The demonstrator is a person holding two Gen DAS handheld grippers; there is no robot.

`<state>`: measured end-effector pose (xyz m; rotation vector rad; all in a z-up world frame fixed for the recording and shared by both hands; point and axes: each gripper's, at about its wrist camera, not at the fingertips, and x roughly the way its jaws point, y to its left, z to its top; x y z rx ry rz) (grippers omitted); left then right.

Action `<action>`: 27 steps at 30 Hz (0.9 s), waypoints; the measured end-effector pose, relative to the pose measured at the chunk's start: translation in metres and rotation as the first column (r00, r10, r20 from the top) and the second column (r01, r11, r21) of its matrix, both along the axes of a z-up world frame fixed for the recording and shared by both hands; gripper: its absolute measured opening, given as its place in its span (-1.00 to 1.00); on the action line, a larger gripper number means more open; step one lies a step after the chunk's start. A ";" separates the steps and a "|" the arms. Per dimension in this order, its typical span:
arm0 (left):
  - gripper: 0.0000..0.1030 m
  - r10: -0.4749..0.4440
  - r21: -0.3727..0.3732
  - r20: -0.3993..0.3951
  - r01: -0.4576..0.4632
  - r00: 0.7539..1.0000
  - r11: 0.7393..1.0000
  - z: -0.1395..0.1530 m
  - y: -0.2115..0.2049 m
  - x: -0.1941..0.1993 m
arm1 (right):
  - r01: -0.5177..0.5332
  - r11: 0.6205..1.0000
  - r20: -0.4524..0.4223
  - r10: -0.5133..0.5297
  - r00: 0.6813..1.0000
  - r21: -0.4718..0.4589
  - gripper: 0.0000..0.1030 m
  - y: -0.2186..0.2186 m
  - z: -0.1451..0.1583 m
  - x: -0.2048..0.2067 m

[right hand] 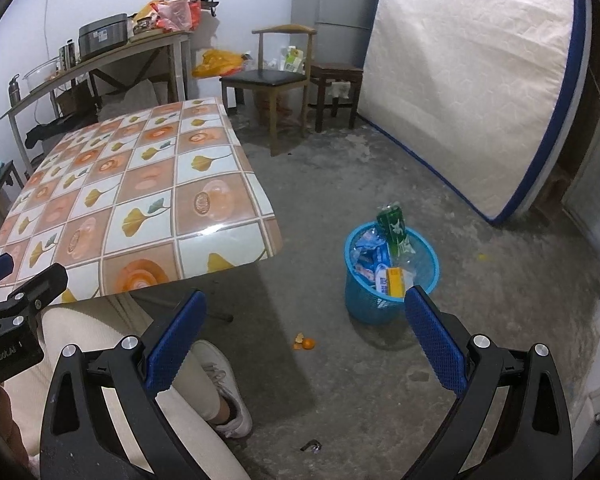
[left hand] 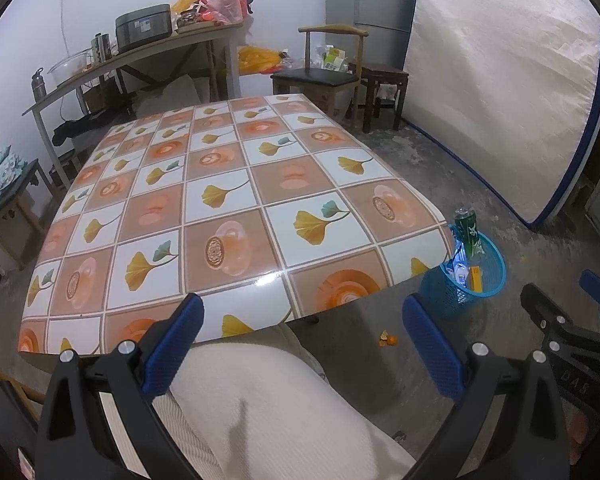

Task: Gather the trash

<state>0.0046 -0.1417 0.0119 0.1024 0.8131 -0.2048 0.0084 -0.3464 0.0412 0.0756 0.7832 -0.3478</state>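
A blue mesh trash basket (right hand: 380, 308) (left hand: 440, 296) stands on the concrete floor right of the table. It holds a green bottle (right hand: 394, 226) (left hand: 470, 232), crumpled wrappers and a yellow box (right hand: 396, 280). Orange peel bits (right hand: 305, 343) (left hand: 388, 339) lie on the floor near the table's corner. A small dark scrap (right hand: 311, 446) lies closer to me. My left gripper (left hand: 300, 344) is open above the person's lap at the table's near edge. My right gripper (right hand: 304, 340) is open over the floor, nothing between its fingers.
The table (left hand: 220, 208) (right hand: 140, 200) carries a flower-patterned cloth. A person's leg in light trousers and a white shoe (right hand: 228, 392) sit below the grippers. A mattress (right hand: 472, 80) leans on the right wall. A chair (right hand: 272, 76) and a stool (right hand: 336, 80) stand at the back.
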 end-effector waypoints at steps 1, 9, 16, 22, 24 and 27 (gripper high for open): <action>0.89 -0.001 0.002 0.001 0.001 1.000 1.000 0.000 -0.001 0.000 | 0.002 1.000 0.000 -0.002 1.000 0.001 0.85 -0.001 0.000 0.000; 0.89 -0.012 0.019 0.000 0.012 1.000 1.000 0.000 -0.005 -0.001 | 0.012 1.000 -0.004 -0.012 1.000 0.001 0.85 -0.005 -0.001 -0.001; 0.89 -0.014 0.022 0.000 0.014 1.000 1.000 0.000 -0.006 -0.001 | 0.020 1.000 -0.002 -0.020 1.000 -0.003 0.85 -0.010 0.001 -0.002; 0.89 -0.012 0.022 -0.001 0.012 1.000 1.000 0.000 -0.006 0.000 | 0.018 1.000 -0.002 -0.018 1.000 -0.003 0.85 -0.010 0.001 -0.002; 0.89 -0.011 0.023 -0.002 0.011 1.000 1.000 0.000 -0.006 0.000 | 0.018 1.000 -0.003 -0.018 1.000 -0.004 0.85 -0.010 0.001 -0.002; 0.89 -0.011 0.024 -0.003 0.012 1.000 1.000 0.000 -0.005 0.001 | 0.019 1.000 -0.002 -0.019 1.000 -0.005 0.85 -0.010 0.001 -0.002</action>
